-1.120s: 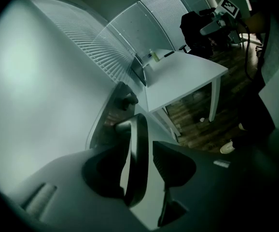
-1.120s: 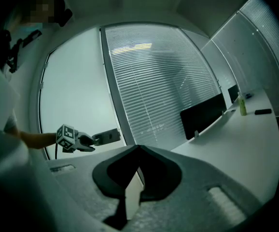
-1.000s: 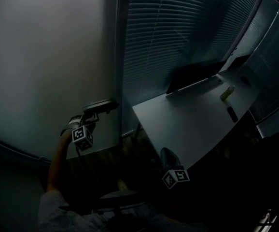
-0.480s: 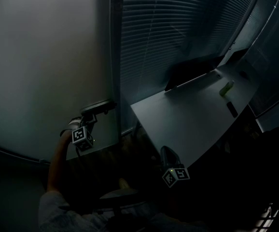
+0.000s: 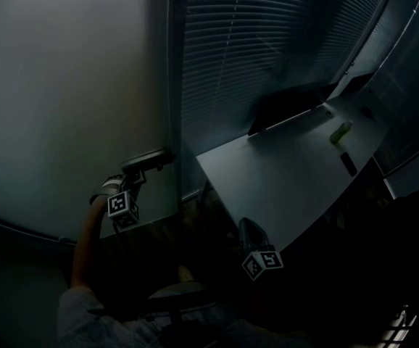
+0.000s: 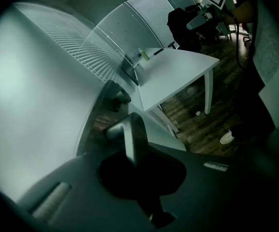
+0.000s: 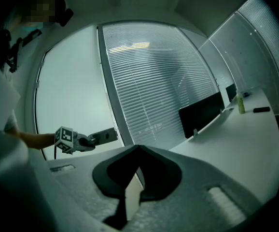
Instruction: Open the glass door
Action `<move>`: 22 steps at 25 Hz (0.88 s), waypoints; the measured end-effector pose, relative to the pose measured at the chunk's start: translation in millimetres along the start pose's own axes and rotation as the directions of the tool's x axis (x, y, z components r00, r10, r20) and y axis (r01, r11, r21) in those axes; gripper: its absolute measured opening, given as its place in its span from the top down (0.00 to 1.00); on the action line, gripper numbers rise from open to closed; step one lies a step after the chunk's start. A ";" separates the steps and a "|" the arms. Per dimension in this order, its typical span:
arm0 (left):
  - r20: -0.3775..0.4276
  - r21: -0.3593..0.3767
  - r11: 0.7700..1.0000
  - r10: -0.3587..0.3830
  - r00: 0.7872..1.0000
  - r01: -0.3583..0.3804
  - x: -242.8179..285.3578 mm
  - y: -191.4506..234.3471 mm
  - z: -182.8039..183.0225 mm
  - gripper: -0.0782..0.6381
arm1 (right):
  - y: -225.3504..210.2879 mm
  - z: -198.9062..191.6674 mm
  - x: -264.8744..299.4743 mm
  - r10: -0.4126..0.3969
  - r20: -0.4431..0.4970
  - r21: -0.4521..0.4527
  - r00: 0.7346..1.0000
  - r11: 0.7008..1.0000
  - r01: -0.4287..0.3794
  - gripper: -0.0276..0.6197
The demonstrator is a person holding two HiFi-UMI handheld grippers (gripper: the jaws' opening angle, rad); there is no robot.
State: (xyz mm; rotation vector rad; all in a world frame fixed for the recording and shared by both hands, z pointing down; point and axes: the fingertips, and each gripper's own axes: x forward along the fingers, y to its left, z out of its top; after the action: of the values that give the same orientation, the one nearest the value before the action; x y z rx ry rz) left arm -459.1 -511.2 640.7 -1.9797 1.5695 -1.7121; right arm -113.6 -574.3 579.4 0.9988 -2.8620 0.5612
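Observation:
The frosted glass door (image 5: 72, 85) fills the left of the head view, with a metal lever handle (image 5: 151, 158) at its right edge. My left gripper (image 5: 140, 171) is at that handle and shut on it. In the left gripper view the lever (image 6: 131, 134) runs between the jaws of the left gripper (image 6: 135, 153). The right gripper view shows the left gripper (image 7: 89, 140) holding the handle (image 7: 105, 135) from the side. My right gripper (image 5: 246, 229) hangs low beside the desk corner, shut and empty, with its jaw tips (image 7: 138, 149) meeting.
A window with closed blinds (image 5: 267, 42) stands right of the door frame (image 5: 175, 85). A white desk (image 5: 282, 180) carries a dark monitor (image 5: 285, 107), a green bottle (image 5: 340, 131) and a small black object (image 5: 349, 164). A chair seat (image 5: 177, 294) is below, on wood flooring (image 6: 207, 124).
The left gripper has stayed at the handle. The right gripper has drifted very slightly left. The room is too dark to see the jaws close.

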 end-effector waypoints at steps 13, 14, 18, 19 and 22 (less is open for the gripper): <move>0.007 0.018 1.000 0.000 1.000 0.000 -13.0 -11.0 1.9 0.89 | -8.0 0.1 -30.8 -0.049 0.012 0.018 0.999 0.999 0.049 0.95; 0.008 0.019 1.000 0.000 1.000 0.000 -13.9 -12.0 2.4 0.89 | -9.2 -0.1 -33.9 -0.054 0.014 0.019 0.998 0.998 0.053 0.95; 0.016 0.023 1.000 -0.004 1.000 0.004 -18.2 -18.3 5.9 0.89 | -9.9 -1.7 -45.1 -0.064 0.018 0.015 0.998 0.998 0.063 0.95; 0.016 0.025 1.000 -0.004 1.000 0.004 -20.1 -19.8 6.4 0.89 | -9.0 -1.6 -47.9 -0.064 0.022 0.015 0.998 0.998 0.064 0.95; 0.016 0.030 1.000 0.000 1.000 0.000 -22.2 -23.9 7.1 0.89 | -7.7 -1.4 -55.7 -0.068 0.035 0.013 0.997 0.998 0.068 0.95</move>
State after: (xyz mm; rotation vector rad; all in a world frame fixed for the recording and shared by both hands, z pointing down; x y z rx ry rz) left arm -435.5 -487.8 638.1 -1.9748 1.5294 -1.7050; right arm -65.0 -546.5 573.6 1.1146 -2.8454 0.5604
